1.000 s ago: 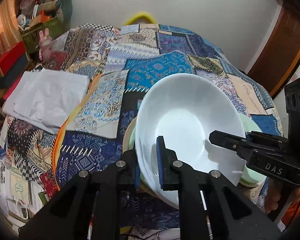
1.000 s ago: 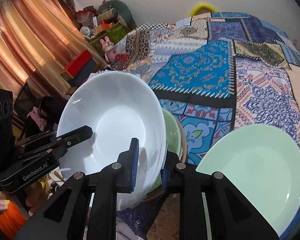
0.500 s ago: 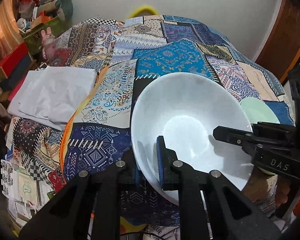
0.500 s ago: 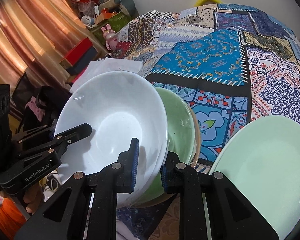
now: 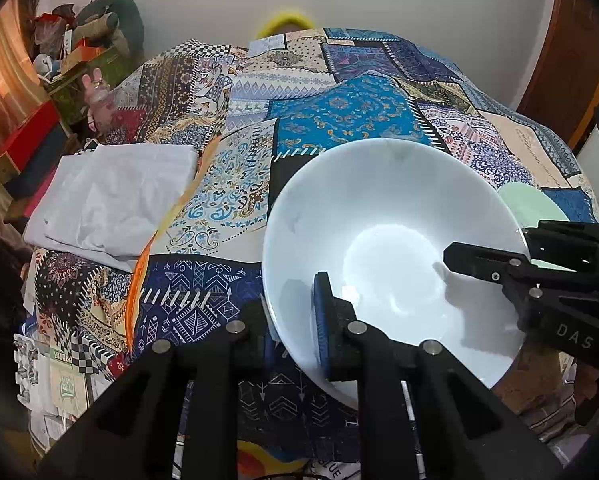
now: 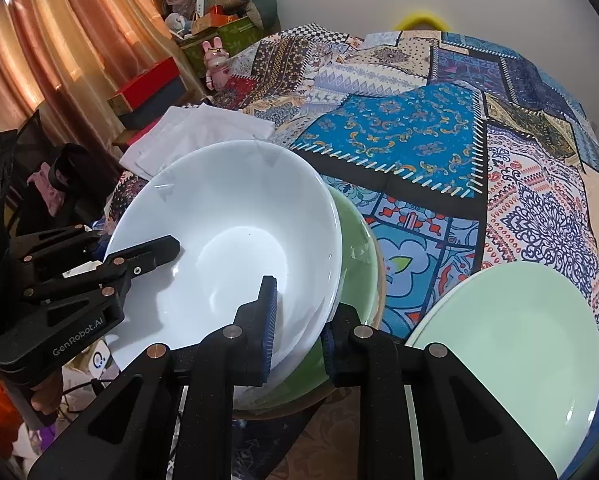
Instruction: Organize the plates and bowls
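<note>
White bowl (image 5: pixel 391 240), tilted over a green bowl (image 6: pixel 355 248), rim pinched by left gripper (image 5: pixel 295 320) and right gripper (image 6: pixel 299 320), jaws nearly closed; pale green plate (image 6: pixel 511 344) right; contact below apparently hidden.

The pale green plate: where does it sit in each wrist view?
Left wrist: pale green plate at the right edge, only a sliver behind the white bowl.
Right wrist: pale green plate fills the lower right, flat on the quilt.
Shared landmark: the white bowl.
</note>
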The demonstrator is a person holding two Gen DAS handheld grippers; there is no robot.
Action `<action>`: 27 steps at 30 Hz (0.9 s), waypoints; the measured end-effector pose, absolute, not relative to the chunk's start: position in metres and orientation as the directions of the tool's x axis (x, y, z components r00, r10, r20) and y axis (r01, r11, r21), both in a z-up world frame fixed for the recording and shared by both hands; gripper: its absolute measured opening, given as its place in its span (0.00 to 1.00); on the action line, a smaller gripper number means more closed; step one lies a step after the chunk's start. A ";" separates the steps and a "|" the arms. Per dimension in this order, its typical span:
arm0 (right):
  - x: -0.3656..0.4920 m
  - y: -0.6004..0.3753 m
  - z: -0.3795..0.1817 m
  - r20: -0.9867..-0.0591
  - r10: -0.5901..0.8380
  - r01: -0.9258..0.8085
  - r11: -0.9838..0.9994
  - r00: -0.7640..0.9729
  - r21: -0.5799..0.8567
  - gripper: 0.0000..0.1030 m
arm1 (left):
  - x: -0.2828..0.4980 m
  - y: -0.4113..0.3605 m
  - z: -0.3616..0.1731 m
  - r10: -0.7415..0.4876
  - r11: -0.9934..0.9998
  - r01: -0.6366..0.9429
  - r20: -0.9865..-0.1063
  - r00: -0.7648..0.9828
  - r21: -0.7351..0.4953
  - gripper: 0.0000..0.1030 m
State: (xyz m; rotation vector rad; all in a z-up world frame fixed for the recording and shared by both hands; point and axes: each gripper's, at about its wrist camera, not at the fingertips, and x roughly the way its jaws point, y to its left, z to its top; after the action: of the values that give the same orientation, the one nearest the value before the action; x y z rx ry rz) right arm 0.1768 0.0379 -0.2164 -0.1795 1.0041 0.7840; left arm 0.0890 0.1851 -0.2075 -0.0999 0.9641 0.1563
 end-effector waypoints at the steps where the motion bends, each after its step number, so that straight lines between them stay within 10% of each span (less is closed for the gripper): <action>1: 0.177 0.039 -0.216 -0.815 0.500 -0.664 0.720 0.294 0.202 0.19 | 0.090 0.185 -0.208 0.088 0.984 -0.178 -0.826 0.557 -0.015 0.16; 9: 0.168 0.047 -0.207 -0.816 0.461 -0.697 0.710 0.349 0.103 0.46 | 0.095 0.188 -0.220 0.041 0.982 -0.176 -0.853 0.521 -0.061 0.24; 17: 0.175 0.040 -0.201 -0.809 0.487 -0.678 0.718 0.328 0.157 0.47 | 0.086 0.190 -0.202 0.036 0.982 -0.174 -0.823 0.566 -0.076 0.28; 27: 0.172 0.027 -0.176 -0.766 0.493 -0.681 0.726 0.413 0.099 0.62 | 0.073 0.200 -0.174 0.027 0.970 -0.203 -0.766 0.642 -0.136 0.63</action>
State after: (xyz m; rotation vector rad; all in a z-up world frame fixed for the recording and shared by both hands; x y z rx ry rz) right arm 0.1718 0.0267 -0.1763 -0.2424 0.8723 0.7466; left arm 0.0733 0.2004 -0.1737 -0.2181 0.8651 0.1319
